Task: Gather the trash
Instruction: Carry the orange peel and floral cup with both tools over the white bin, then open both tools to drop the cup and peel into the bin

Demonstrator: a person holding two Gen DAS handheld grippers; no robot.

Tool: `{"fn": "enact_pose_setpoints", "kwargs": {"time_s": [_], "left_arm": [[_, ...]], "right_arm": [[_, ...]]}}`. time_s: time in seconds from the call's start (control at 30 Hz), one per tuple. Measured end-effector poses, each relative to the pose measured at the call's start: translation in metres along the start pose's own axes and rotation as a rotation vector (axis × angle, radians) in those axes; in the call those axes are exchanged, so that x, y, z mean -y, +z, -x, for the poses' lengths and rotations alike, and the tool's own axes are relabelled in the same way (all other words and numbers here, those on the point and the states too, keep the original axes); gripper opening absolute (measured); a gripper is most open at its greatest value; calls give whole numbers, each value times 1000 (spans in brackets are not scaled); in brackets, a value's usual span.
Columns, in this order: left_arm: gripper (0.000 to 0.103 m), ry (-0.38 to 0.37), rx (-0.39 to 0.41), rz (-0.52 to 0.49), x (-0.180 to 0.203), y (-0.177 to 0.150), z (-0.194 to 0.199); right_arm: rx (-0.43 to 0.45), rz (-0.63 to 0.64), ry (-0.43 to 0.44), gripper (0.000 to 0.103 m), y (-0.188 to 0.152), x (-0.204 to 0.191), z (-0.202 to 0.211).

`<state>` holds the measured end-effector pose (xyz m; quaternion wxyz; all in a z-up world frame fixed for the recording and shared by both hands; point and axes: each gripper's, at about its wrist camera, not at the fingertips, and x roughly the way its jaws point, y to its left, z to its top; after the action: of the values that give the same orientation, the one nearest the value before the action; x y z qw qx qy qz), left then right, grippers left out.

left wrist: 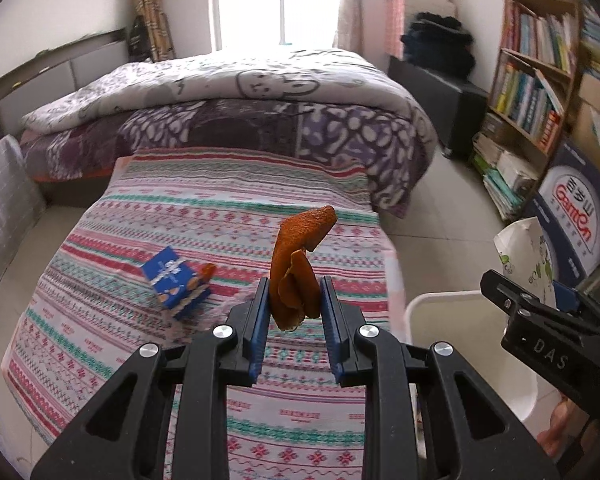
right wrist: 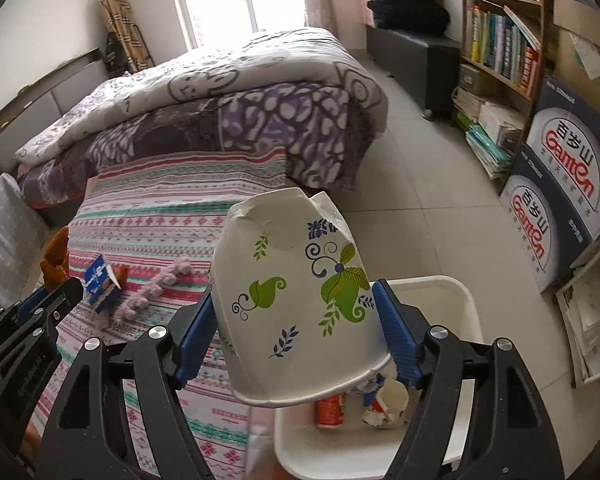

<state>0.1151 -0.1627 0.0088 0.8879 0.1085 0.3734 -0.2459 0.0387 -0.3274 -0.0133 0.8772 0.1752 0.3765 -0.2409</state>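
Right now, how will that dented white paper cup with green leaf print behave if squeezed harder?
The dented white paper cup probably crumples further: its upturned base is already creased. It looks thin and light, so likely easy to carry. Held mouth-down over the white plastic bin, it should simply drop in.

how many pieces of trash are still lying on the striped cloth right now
3: a blue carton, a small orange peel piece beside it, and a pink crumpled strip to its right. More may be hidden behind the paper cup.

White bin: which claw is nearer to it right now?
Right. The right claw, with a paper cup between its fingers, hangs at the bin rim; the left claw, holding orange peel, is over the table beside it.
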Motion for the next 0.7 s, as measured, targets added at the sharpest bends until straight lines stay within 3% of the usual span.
{"fn": "enact_pose_setpoints", "kwargs": {"time_s": [0.53, 0.6, 0.7], "left_arm": [[26, -123, -72, -80, 59, -8, -24], [26, -136, -81, -93, 67, -10, -27], [26, -159, -97, -112, 81, -12, -31]], "right_arm": [[-37, -85, -135, 78, -5, 69, 0], [-44, -104, -153, 87, -6, 78, -1], [-42, -137, -182, 90, -7, 93, 0]]}}
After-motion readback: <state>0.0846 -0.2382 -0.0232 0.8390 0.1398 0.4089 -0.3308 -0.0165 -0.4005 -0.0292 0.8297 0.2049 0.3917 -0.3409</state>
